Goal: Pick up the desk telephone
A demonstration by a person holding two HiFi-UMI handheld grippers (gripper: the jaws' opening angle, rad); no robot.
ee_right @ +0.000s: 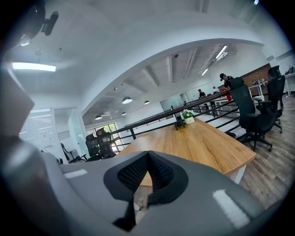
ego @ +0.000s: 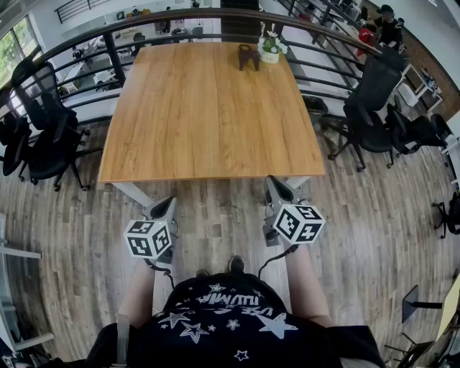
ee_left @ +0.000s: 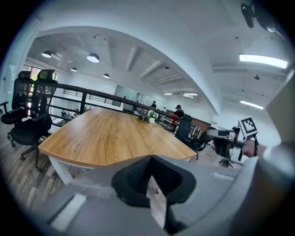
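Observation:
A small dark object [ego: 249,56], which may be the desk telephone, stands at the far end of the wooden table [ego: 208,115], next to a potted plant [ego: 271,47]. It is too small to make out. Both grippers hang over the floor just short of the table's near edge, far from it. My left gripper [ego: 171,203] is shut and empty, its pads meeting at the tip [ee_left: 150,159]. My right gripper [ego: 273,182] is likewise shut with nothing in it [ee_right: 148,154]. The right gripper view also shows the dark object [ee_right: 179,122] and the plant [ee_right: 187,116] far off.
Black office chairs stand to the table's left [ego: 43,136] and right [ego: 374,100]. A dark railing [ego: 180,18] curves behind the table's far end. The table has white legs [ego: 133,194] and stands on a wood-plank floor [ego: 215,230].

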